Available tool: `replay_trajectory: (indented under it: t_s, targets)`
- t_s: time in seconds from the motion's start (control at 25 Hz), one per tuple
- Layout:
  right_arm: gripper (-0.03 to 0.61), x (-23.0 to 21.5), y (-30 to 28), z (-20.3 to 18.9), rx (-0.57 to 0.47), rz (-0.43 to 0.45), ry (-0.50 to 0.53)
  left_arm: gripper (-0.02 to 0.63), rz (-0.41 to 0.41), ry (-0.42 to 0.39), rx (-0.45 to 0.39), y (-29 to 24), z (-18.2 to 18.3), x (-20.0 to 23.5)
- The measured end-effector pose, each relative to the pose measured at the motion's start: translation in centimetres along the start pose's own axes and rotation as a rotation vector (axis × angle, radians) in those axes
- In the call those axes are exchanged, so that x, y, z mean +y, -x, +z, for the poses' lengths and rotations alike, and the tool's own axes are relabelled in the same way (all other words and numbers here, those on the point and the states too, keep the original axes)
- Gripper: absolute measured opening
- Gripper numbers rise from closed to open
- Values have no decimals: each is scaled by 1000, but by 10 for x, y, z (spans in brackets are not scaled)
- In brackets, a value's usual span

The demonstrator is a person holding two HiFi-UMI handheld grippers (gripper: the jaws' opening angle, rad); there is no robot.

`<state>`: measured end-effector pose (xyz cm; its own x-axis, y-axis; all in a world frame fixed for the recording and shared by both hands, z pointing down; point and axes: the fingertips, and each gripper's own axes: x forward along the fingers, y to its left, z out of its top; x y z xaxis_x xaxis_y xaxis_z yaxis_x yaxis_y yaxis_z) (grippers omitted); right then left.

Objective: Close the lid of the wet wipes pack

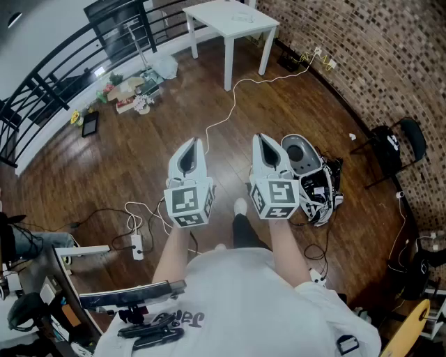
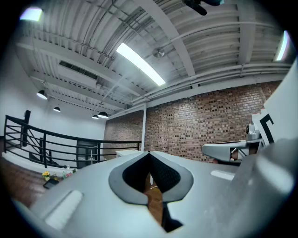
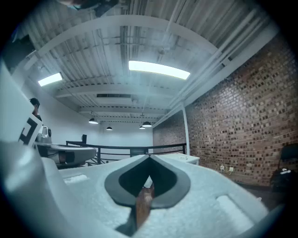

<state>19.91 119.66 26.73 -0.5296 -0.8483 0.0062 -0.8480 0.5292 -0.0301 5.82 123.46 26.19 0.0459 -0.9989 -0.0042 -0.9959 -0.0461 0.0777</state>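
Left gripper (image 2: 149,154): jaws closed tip to tip with nothing between them; only floor shows through the slot lower down. Right gripper (image 3: 149,159): same finding, clenched and empty. In the head view I see both tools held side by side at centre frame, close but not touching, the left gripper (image 1: 198,143) and right gripper (image 1: 260,138) angled forward and away from the body, marker cubes (image 1: 188,202) facing up toward the head camera. I judge this a carrying or ready posture: nothing lies within reach of either jaw.

Below the tools is bare wooden floor (image 1: 104,174), with a white cable (image 1: 230,104) running from centre frame toward the top. Just right of the right gripper, a grey-white shell-shaped device (image 1: 303,153) lies on the floor beside black-and-white gear.

Wet wipes pack: not found in any view. The likeliest place is the white table (image 1: 230,21) at top centre, well apart from the tools; a small pale item (image 1: 240,17) rests on it, too small to identify. A brick wall (image 1: 362,63) runs down the right side, a black railing (image 1: 42,90) along the upper left.

Assessment: task not under way. The next move calls for approaching the table to locate the pack and its lid
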Motion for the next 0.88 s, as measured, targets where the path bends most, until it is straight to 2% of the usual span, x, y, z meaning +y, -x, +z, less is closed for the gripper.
replay_trajectory:
  t_s: [0.2, 0.44, 0.56, 0.72, 0.88]
  targets:
    - [-12, -46, -80, 10, -28, 1, -8, 15, -65, -18, -47, -101, 17, -22]
    - [-12, -119, -169, 41, -62, 38, 4, 15, -37, 19, -65, -219, 32, -32]
    - [-12, -139, -197, 33, -41, 69, -4, 15, -21, 53, -56, -256, 25, -34]
    - [-12, -167, -231, 11, 6, 79, -46, 15, -27, 40, -5, -300, 4, -39]
    - [-12, -182, -283, -5, 32, 84, -46, 15, -15, 40, 28, -353, -10, -20]
